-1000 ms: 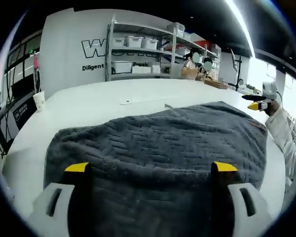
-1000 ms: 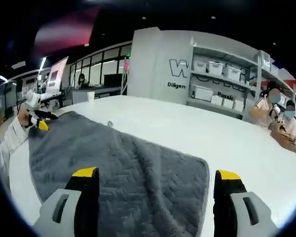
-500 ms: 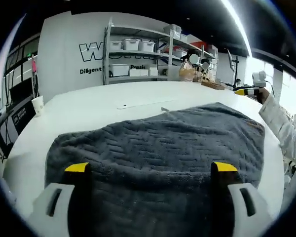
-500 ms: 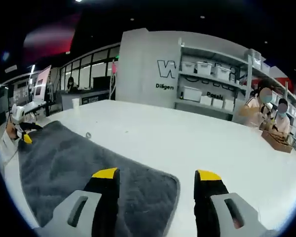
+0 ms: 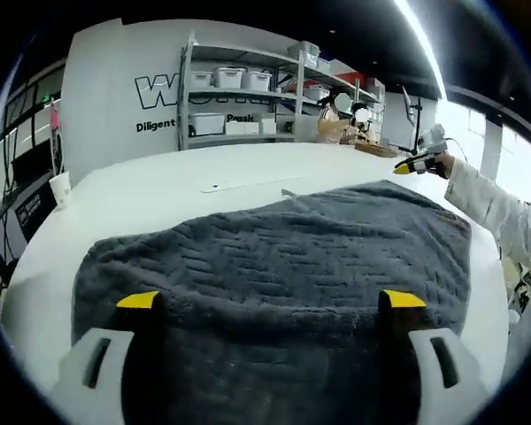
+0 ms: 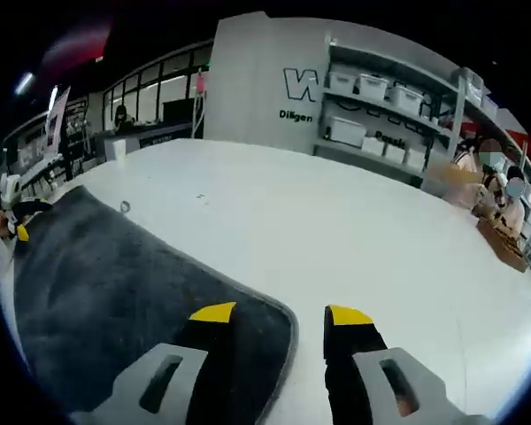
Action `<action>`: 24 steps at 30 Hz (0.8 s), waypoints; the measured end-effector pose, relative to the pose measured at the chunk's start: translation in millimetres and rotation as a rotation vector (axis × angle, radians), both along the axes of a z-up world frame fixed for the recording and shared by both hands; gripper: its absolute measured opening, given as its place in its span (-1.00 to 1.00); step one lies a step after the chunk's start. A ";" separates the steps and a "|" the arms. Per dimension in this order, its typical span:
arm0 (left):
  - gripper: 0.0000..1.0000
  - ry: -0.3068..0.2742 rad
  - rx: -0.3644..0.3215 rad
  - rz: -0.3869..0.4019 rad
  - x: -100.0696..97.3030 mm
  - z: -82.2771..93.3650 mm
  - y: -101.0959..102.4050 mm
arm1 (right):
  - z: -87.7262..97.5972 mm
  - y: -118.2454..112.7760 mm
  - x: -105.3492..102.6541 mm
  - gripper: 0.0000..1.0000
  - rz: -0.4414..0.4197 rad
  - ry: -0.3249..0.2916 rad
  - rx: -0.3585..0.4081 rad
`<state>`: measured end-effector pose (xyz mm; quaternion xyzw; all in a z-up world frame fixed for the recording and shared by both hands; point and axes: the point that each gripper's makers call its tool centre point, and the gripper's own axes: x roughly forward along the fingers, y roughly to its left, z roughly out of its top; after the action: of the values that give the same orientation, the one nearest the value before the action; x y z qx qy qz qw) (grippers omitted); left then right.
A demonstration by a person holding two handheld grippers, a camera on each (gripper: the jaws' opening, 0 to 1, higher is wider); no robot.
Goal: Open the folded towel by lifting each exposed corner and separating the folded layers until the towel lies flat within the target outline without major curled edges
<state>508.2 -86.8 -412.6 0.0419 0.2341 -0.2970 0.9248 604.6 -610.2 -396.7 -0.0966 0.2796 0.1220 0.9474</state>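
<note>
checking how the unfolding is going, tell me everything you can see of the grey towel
The grey towel is thick terry with a raised herringbone-like weave. It lies spread on the white table, mostly flat with a gently wavy far edge. A rounded corner lies between the right gripper's jaws. The left gripper hangs open over the near edge; contact cannot be told.

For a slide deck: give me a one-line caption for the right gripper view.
Right gripper with its jaws straddling the near corner of the grey towel on the white table.
</note>
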 end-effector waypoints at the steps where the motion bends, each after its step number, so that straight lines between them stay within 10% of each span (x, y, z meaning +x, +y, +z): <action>1: 0.98 0.002 -0.003 -0.004 -0.3 -0.3 -1.4 | -5.7 -3.3 1.6 -0.38 -0.007 0.019 0.004; 24: 0.97 -0.006 -0.003 0.021 1.1 3.1 7.1 | -44.5 -8.2 8.4 -1.00 -0.013 0.085 0.113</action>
<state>509.3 -79.7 -409.5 0.0390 0.2314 -0.2875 0.9286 613.0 -618.4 -441.1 -0.0357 0.3130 0.1355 0.9394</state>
